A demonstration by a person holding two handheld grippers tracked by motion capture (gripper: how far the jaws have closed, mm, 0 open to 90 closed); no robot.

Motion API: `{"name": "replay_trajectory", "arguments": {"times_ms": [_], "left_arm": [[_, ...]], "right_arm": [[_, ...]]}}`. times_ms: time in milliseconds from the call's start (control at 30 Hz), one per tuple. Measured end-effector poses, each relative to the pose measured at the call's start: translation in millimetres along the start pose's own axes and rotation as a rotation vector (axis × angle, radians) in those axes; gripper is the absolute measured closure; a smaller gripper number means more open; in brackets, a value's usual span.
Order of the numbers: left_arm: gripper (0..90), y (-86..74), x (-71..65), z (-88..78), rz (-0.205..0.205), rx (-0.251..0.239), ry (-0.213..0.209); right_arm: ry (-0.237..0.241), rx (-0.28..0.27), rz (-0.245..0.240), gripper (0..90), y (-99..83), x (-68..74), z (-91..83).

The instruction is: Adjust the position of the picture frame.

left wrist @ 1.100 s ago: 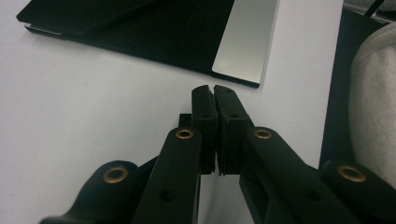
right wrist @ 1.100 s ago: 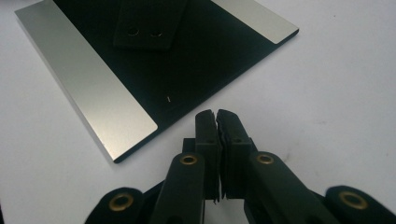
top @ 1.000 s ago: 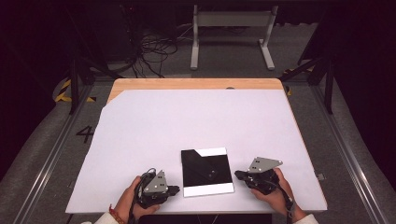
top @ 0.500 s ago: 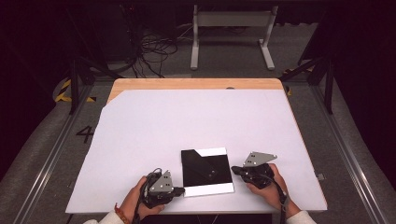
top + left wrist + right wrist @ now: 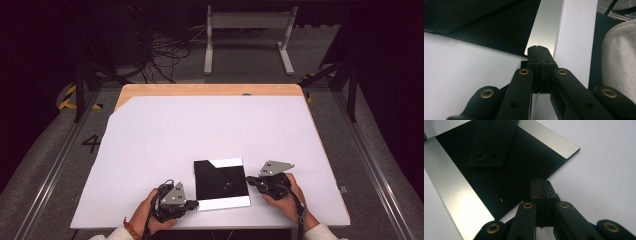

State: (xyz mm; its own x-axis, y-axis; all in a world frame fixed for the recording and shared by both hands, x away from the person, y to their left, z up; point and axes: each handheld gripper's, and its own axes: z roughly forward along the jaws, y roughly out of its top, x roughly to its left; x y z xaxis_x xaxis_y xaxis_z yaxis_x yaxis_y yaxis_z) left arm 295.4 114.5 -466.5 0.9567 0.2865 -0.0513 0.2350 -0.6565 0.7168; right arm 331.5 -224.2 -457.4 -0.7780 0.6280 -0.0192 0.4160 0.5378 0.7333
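A flat black square panel [image 5: 220, 181] with silver strips along its near and far edges lies on the white table cover [image 5: 200, 135], close to the person's edge. A black strap with two holes [image 5: 490, 143] rests on top of it.

The left gripper [image 5: 191, 204], held in the person's left hand [image 5: 150, 216], has its jaws pressed together with nothing between them; in the left gripper view its tip [image 5: 539, 50] sits right at the panel's near silver corner, whether touching I cannot tell.

The right gripper [image 5: 251, 182], in the right hand [image 5: 284, 200], is likewise closed tight and empty, its tip [image 5: 541, 183] at the panel's right edge.
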Motion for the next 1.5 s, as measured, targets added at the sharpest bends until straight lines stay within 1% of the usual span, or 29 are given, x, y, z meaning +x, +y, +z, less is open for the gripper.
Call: {"name": "replay_trajectory", "arguments": {"times_ms": [133,167,233,300,367,500,533,600,667,733,800,833,867,933,1033,1100,1233,1333,1367,1400,1433,1500], "left_arm": [[89.4,-0.1,0.1,0.5,-0.007,-0.004,-0.004],[89.4,-0.2,0.9,0.4,-0.017,-0.004,-0.009],[89.5,0.0,1.3,1.1,-0.025,-0.009,-0.017],[89.5,0.8,1.1,1.3,-0.023,-0.004,-0.016],[89.4,1.1,1.1,1.8,-0.031,-0.005,-0.017],[89.3,1.8,1.7,2.9,-0.037,-0.009,-0.027],[89.3,1.8,1.7,2.9,-0.037,-0.009,-0.027],[89.3,3.6,1.3,4.4,-0.033,-0.006,-0.030],[89.2,5.6,0.4,6.2,-0.022,-0.004,-0.032],[89.1,7.7,-1.0,8.5,-0.018,-0.004,-0.038],[89.2,8.8,-1.4,9.6,-0.019,-0.005,-0.035],[89.2,11.4,-2.1,11.3,-0.009,0.003,-0.036],[89.2,12.5,-2.9,12.8,-0.009,-0.002,-0.039],[89.2,15.0,-4.3,14.8,-0.001,0.004,-0.041],[89.5,19.0,-6.5,18.6,0.015,0.004,-0.043],[89.6,21.3,-6.6,20.4,0.016,0.010,-0.051],[89.7,24.5,-7.3,24.1,0.009,0.006,-0.063],[89.7,25.9,-9.5,25.9,0.008,0.002,-0.075],[89.5,25.9,-9.9,26.5,0.000,-0.001,-0.082],[89.4,26.3,-9.9,26.7,-0.003,-0.001,-0.088],[88.4,26.4,-9.9,26.7,0.000,-0.003,-0.089],[86.0,26.3,-9.4,23.8,0.003,-0.007,-0.072]], "right_arm": [[0.004,0.008,-0.001,90.0,4.5,-0.4,4.0],[-0.005,0.011,0.003,90.0,7.2,-2.3,6.3],[-0.008,0.010,0.008,90.0,8.8,-4.2,8.1],[-0.020,0.014,0.009,90.0,11.4,-6.4,10.5],[-0.028,0.016,0.012,90.0,14.3,-9.4,13.2],[-0.026,0.009,0.028,90.0,18.8,-17.9,19.1],[-0.026,0.009,0.028,90.0,18.8,-17.9,19.1],[-0.034,0.010,0.037,90.0,22.9,-22.7,23.4],[-0.038,0.011,0.039,90.0,25.0,-24.3,25.5],[-0.045,0.011,0.042,90.0,27.2,-26.3,27.9],[-0.050,0.010,0.045,90.0,28.2,-27.1,29.3],[-0.054,0.008,0.052,90.0,30.7,-29.8,32.1],[-0.057,0.008,0.051,90.0,31.5,-30.5,33.1],[-0.066,0.007,0.047,90.0,34.0,-32.4,36.2],[-0.072,0.007,0.029,90.0,38.6,-34.9,40.9],[-0.080,0.002,0.032,90.0,39.9,-35.7,43.2],[-0.093,-0.004,0.029,90.0,42.3,-36.9,46.6],[-0.100,-0.010,0.036,90.0,42.1,-36.9,47.6],[-0.108,-0.013,0.040,88.7,42.0,-37.0,47.7],[-0.121,-0.013,0.043,84.7,42.0,-36.7,47.6],[-0.140,-0.005,0.045,82.0,42.9,-36.6,46.7],[-0.137,-0.012,0.042,84.1,43.0,-35.8,42.2]]}}
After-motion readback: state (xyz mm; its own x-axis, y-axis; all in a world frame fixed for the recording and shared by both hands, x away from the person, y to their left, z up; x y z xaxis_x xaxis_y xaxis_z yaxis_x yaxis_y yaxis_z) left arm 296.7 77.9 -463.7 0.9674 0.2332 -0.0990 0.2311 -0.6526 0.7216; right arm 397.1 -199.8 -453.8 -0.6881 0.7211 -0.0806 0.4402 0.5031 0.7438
